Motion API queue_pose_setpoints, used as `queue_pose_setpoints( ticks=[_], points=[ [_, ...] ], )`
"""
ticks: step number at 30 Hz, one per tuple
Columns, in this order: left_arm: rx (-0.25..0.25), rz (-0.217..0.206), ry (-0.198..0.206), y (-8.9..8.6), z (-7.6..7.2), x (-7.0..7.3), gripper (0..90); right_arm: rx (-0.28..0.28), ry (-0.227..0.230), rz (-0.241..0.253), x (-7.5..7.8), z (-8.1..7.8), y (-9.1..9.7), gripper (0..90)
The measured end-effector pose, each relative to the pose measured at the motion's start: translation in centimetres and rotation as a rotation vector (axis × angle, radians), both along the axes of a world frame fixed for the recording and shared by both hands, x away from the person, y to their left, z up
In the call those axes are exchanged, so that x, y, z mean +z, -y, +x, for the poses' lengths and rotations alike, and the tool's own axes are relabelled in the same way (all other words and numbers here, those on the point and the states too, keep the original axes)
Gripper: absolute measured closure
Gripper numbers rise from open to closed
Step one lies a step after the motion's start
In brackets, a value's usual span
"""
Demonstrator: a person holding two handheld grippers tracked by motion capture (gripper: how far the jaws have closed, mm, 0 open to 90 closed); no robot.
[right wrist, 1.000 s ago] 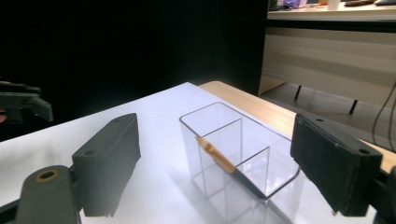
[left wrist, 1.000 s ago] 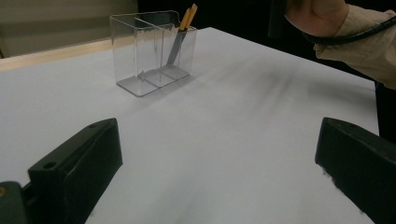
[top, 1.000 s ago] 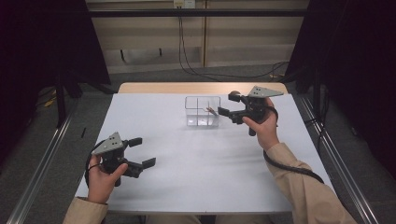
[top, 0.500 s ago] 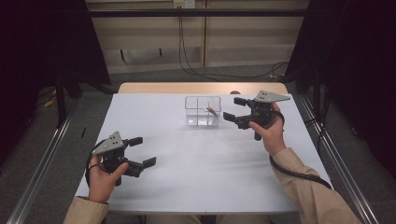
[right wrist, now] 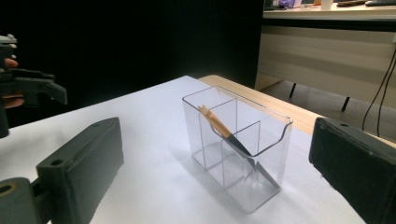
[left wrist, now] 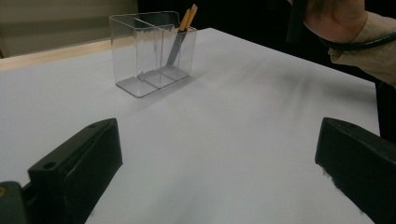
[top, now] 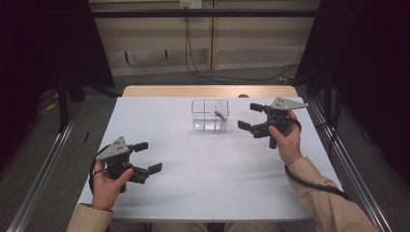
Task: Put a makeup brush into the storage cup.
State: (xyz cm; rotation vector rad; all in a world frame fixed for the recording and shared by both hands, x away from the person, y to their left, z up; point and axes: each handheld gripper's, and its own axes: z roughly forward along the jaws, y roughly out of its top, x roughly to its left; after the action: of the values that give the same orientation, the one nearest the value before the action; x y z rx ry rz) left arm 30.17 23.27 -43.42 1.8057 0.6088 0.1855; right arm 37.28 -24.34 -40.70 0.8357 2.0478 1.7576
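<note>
High view: right gripper [top: 252, 118] just right of clear organizer [top: 210, 115] on tabletop [top: 203, 179], fingers apart, just opened wider, nothing between. Left gripper [top: 147, 157] well away, fingers apart.

Right gripper view: knife [right wrist: 229, 135] leaning diagonally inside organizer, straight ahead.

Lab-like recording booth. White table [top: 208, 188] in middle, black curtains [top: 367, 63] either side, metal floor rails [top: 43, 174], loose cables [top: 193, 58] along beige back wall [top: 154, 36]. Grey carpet floor [top: 145, 79].
</note>
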Motion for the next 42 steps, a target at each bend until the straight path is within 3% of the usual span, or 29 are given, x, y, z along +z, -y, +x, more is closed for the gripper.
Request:
queue_pose_setpoints(
  ticks=[10,42],
  points=[
    [0.001,-0.007,0.003,0.0,0.0,0.0,0.6,0.032,0.016,-0.007,-0.1,-1.7,0.5,2.5],
    [-0.009,-0.011,0.009,0.0,0.0,0.0,0.5,0.007,0.004,0.027,-1.0,-5.3,3.4,2.5]
  ],
)
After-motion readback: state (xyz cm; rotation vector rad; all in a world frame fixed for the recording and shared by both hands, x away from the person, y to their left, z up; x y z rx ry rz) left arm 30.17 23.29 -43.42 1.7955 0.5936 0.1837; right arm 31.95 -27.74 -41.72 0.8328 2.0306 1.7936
